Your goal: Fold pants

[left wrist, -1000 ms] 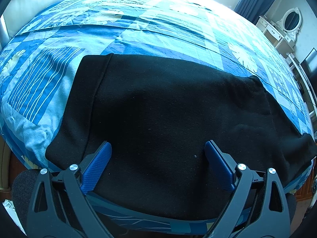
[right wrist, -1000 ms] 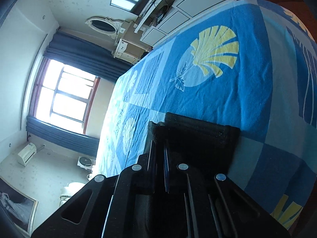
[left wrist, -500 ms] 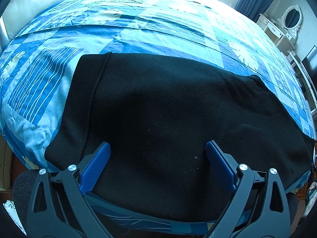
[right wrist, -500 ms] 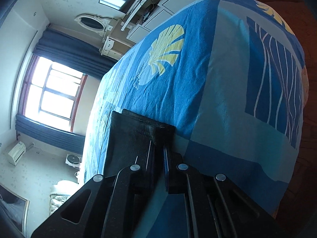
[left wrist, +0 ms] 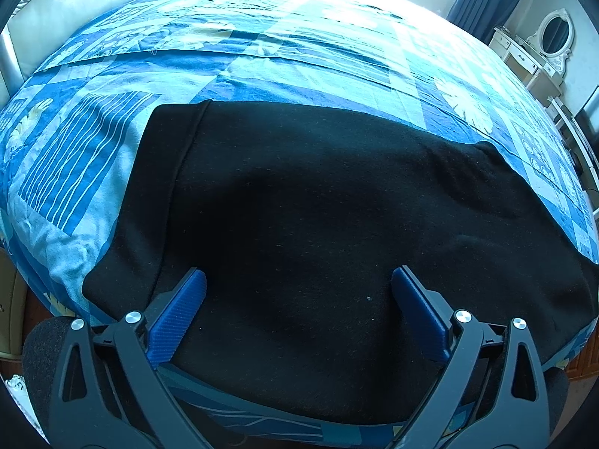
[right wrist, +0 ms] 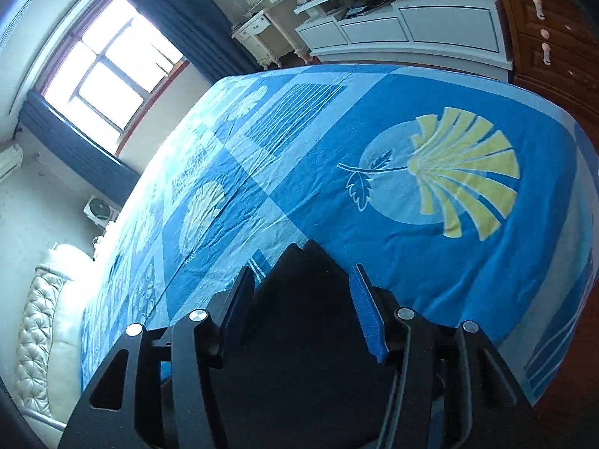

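Note:
Black pants (left wrist: 318, 217) lie flat across the near part of a bed, waistband to the left, legs running off to the right. My left gripper (left wrist: 299, 280) hovers over their near edge, open wide, blue pads (left wrist: 179, 310) apart with nothing pressed between them. In the right wrist view the leg end of the pants (right wrist: 303, 299) lies on the bedspread between the fingers of my right gripper (right wrist: 299, 280). Its jaws are opening; the pads (right wrist: 367, 310) stand clear of the cloth on both sides.
The bed carries a blue patchwork bedspread (left wrist: 262, 56) with yellow fan motifs (right wrist: 464, 172). A padded white headboard (right wrist: 37, 318) lies at the far end. A white dresser (right wrist: 404, 26), a mirror table (left wrist: 539, 52) and a wooden cabinet (right wrist: 539, 30) stand beyond the bed's edges.
My right gripper was shut on the leg end, swung it across and let it go; its jaws now stand apart. The pants' right end lies flatter. My left gripper kept still.

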A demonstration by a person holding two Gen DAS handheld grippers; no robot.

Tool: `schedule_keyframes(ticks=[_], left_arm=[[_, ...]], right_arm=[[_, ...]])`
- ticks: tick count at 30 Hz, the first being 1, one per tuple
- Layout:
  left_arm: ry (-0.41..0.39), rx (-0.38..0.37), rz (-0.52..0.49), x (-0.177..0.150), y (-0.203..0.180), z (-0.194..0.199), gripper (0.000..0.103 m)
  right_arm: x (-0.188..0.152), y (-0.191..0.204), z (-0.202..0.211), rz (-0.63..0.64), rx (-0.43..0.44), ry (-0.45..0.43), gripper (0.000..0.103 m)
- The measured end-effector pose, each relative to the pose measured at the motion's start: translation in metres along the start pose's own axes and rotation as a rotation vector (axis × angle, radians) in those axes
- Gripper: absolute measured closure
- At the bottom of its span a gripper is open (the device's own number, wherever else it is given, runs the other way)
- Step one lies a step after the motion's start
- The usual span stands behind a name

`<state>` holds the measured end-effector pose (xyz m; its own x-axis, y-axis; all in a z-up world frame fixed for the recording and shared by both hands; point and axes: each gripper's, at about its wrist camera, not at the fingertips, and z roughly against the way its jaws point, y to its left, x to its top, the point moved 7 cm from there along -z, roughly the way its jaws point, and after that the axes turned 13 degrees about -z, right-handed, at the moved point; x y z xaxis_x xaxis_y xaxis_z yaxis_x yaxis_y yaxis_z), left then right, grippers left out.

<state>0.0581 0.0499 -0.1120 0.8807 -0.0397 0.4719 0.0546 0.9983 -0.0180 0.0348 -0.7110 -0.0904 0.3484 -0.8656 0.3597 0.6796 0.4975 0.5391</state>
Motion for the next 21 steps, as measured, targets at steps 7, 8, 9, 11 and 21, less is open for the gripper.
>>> schedule_keyframes(ticks=[7, 8, 9, 11, 21], left_arm=[[0.007, 0.018, 0.002, 0.001, -0.001, -0.002, 0.003], [0.007, 0.023, 0.0, 0.001, -0.002, -0.003, 0.003], [0.007, 0.027, -0.004, 0.001, -0.002, -0.003, 0.003], [0.007, 0.031, -0.008, 0.001, -0.002, -0.003, 0.002], [0.001, 0.04, -0.003, 0.002, -0.002, -0.004, 0.002]], right_arm=[[-0.001, 0.015, -0.029, 0.202, -0.149, 0.023, 0.087], [0.002, 0.017, -0.019, 0.187, -0.108, -0.003, 0.089], [0.006, 0.018, -0.006, 0.166, -0.064, -0.042, 0.09], [0.01, 0.015, 0.007, 0.141, -0.036, -0.09, 0.092], [0.011, -0.029, -0.009, -0.093, 0.079, 0.005, 0.067]])
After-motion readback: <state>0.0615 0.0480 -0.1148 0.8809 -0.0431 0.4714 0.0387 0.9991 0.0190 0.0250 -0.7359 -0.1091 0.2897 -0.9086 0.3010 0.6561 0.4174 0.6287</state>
